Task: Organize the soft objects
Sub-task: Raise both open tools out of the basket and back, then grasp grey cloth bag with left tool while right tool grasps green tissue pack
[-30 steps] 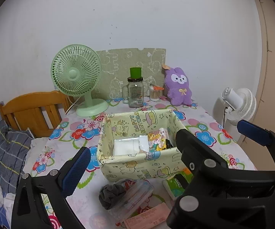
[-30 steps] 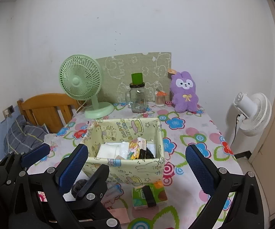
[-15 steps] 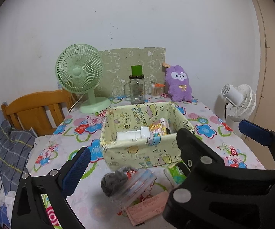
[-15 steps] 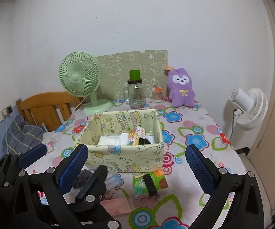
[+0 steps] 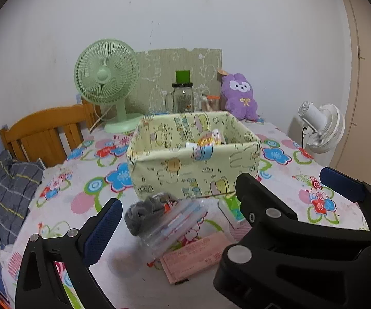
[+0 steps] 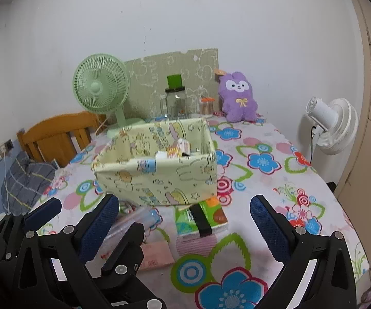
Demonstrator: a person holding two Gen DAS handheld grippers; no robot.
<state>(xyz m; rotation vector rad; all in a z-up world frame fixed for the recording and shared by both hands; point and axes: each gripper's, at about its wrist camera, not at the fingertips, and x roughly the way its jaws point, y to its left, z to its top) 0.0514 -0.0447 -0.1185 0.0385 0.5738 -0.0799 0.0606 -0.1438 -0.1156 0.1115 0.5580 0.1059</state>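
A pale green cartoon-print fabric box point(image 5: 195, 170) point(image 6: 157, 177) stands mid-table with white packets and a colourful pouch point(image 5: 211, 137) inside. In front of it lie a grey soft bundle point(image 5: 144, 211), a clear plastic pouch point(image 5: 175, 224), a pink packet point(image 5: 198, 255) and a green tissue pack point(image 6: 198, 216) with a black band. A purple plush rabbit point(image 5: 239, 97) point(image 6: 237, 97) sits upright at the table's back. My left gripper point(image 5: 222, 207) hovers open near the grey bundle and pouch. My right gripper point(image 6: 185, 229) hangs open over the tissue pack. Both hold nothing.
At the back stand a green desk fan point(image 5: 108, 82), a glass jar with a green lid point(image 5: 182, 97), a small toothpick jar point(image 5: 211, 103) and a green board against the wall. A wooden chair point(image 5: 46, 134) is left. A white floor fan point(image 6: 332, 126) stands beyond the table's right edge.
Both cameras have dropped lower toward the table, so the box now shows more of its front wall than its inside. Both grippers stay open and empty.
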